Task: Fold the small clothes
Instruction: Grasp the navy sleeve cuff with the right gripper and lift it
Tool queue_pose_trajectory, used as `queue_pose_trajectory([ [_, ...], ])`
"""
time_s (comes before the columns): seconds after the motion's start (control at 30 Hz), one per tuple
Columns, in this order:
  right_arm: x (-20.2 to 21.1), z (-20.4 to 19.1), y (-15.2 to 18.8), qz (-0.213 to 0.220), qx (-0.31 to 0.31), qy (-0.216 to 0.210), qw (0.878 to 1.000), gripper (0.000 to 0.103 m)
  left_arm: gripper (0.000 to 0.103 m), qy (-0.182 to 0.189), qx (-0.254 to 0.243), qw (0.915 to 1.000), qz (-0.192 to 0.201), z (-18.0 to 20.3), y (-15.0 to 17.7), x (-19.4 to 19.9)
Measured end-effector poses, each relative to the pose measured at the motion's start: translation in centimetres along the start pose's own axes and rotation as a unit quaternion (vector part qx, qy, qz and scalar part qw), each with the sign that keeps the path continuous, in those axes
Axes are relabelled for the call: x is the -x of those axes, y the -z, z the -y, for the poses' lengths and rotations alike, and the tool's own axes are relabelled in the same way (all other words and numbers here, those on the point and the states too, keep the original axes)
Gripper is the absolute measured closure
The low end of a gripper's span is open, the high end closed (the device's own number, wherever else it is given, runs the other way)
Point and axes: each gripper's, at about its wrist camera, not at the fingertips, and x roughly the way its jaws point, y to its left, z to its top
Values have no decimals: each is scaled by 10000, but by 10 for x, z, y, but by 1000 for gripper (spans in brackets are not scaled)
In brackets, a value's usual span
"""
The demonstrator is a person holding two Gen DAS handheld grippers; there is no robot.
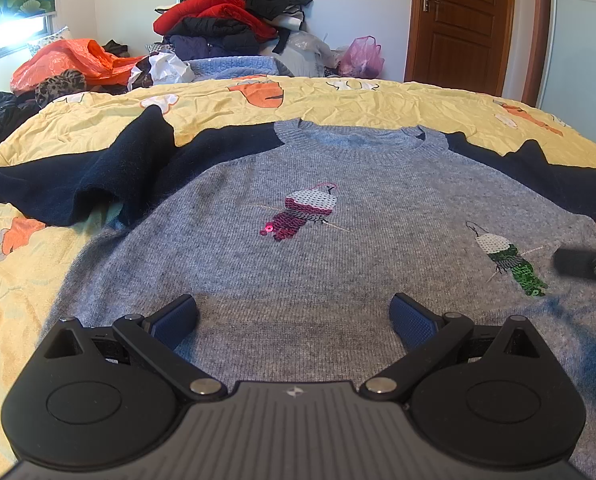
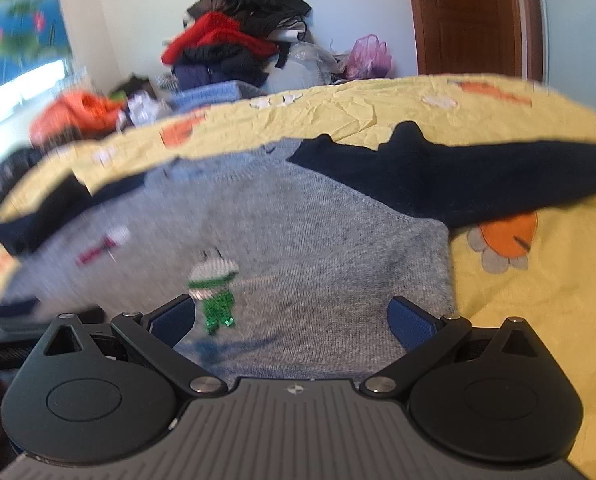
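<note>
From the left wrist view, the left tool (image 1: 294, 320) hovered with its fingers spread wide and empty over the lower body of a grey sweater (image 1: 298, 264), which lay face up on the yellow bedspread (image 1: 337, 100). Directly ahead of the tool sat a pink sequined bird (image 1: 307, 210); ahead and to its left the dark navy left sleeve (image 1: 78, 176) lay rumpled and partly doubled over. The tip of the right tool (image 1: 585, 264) showed at the far right edge.

From the right wrist view, blurred, the right tool (image 2: 294, 320) was likewise spread and held nothing, poised above the sweater's right side, a green sequined bird (image 2: 214, 292) just beside its left finger. The right sleeve (image 2: 477, 176) stretched out ahead and to the right.

The fold probably had yet to begin; done well, each tool would pinch a sleeve near its cuff, smooth the bunched left one first, and draw both evenly inward across the chest.
</note>
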Motion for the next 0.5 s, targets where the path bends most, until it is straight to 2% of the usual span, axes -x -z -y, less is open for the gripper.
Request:
queue_pose_trajectory([
  [0.07,9,30,-12,261,-777,-364,9960,1,0,-1,-2,10000,0,0,0,0],
  [0.17,25,83,-27,839,-1920,-759,9749,1,0,-1,1,10000,1,0,0,0],
  [0.27,34,137,-41,1182,-2657,-676,9544,5,0,-2,0,10000,1,0,0,0],
  [0.4,46,207,-55,1723,-3287,-404,9277,9,0,-2,1,10000,1,0,0,0],
  [0.5,42,256,-67,1925,-3649,-220,9107,15,0,-3,0,10000,1,0,0,0],
])
